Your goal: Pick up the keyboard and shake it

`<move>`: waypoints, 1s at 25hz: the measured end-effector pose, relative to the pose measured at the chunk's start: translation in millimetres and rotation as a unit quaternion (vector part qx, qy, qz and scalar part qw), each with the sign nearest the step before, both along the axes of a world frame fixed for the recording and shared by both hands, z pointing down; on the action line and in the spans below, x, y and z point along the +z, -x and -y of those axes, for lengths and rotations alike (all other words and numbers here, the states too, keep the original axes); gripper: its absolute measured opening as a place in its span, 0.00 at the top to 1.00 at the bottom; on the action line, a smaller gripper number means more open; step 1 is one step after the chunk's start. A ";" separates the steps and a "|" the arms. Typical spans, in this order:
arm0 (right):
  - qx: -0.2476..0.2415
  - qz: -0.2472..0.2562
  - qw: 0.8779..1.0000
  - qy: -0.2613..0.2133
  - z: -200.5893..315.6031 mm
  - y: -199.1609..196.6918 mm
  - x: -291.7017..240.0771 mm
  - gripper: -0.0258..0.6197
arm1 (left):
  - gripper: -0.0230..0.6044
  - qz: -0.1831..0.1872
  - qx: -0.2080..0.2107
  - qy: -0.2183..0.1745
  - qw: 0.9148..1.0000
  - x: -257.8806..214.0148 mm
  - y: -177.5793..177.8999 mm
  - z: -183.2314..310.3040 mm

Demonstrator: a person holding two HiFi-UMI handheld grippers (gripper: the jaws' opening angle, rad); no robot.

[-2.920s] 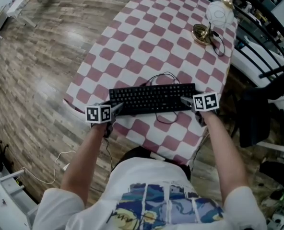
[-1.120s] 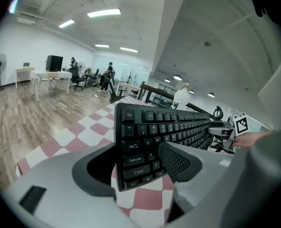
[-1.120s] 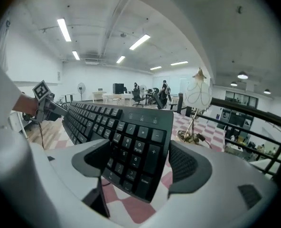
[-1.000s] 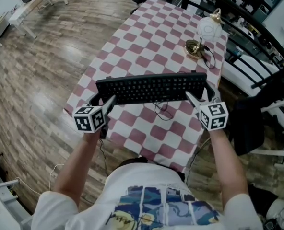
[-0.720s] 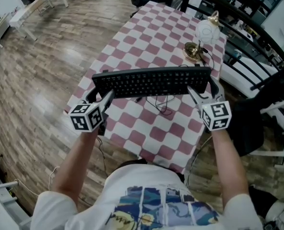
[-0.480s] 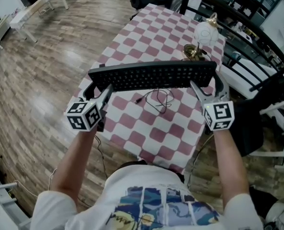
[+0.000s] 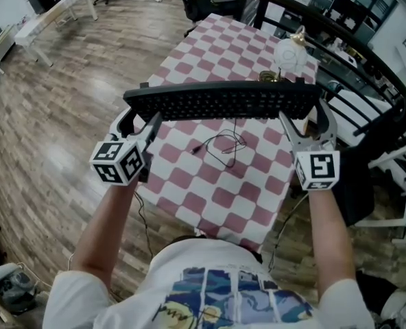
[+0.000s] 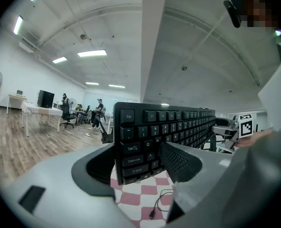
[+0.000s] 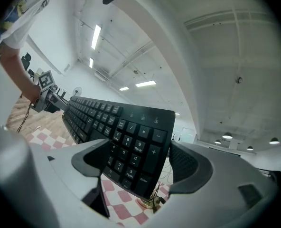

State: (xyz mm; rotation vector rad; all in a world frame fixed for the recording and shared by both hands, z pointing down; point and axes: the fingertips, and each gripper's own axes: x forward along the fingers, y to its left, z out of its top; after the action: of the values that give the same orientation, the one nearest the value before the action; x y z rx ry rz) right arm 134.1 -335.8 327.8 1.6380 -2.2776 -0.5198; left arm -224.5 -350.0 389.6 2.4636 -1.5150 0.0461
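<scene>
A black keyboard (image 7: 223,103) hangs in the air above the checkered table (image 7: 217,197), held level by its two short ends. My left gripper (image 7: 136,118) is shut on its left end, by the Esc and Tab keys (image 8: 131,137). My right gripper (image 7: 307,118) is shut on the number-pad end (image 9: 133,148). The keyboard's black cable (image 7: 220,142) dangles down, its plug lying on the cloth. In the left gripper view the left gripper (image 8: 138,160) has a jaw on each side of the keyboard (image 8: 173,125). The right gripper view shows the same for the right gripper (image 9: 140,167).
A lamp (image 7: 287,55) with a white globe stands at the table's far right corner, just behind the raised keyboard. A black railing (image 7: 354,60) runs along the right side. An office chair (image 7: 203,2) stands beyond the table's far end. Wood floor (image 7: 59,108) lies to the left.
The keyboard has gone from lying on the table to hanging in the air. Both grippers have raised it steadily, and the cable now trails below it.
</scene>
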 end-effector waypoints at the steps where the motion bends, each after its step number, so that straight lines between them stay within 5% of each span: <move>1: 0.004 0.000 1.000 -0.003 -0.5 -0.5 -3.2 0.35 | 0.49 0.002 0.000 -0.007 1.000 -5.0 0.0 1.0; 15: 0.016 -0.007 0.996 -0.093 -12.0 -5.9 -67.3 0.35 | 0.49 0.006 0.011 -0.102 0.995 -77.4 -5.8 9.4; 25: 0.019 -0.009 0.994 -0.109 -22.7 -9.1 -87.9 0.35 | 0.49 0.010 0.015 -0.124 0.992 -103.2 -8.2 4.1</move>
State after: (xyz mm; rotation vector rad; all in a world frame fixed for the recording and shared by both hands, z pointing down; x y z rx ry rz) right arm 143.3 -313.1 239.9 1.7633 -2.2382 -0.7961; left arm -216.3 -354.1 286.4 2.6836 -1.5754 -0.1201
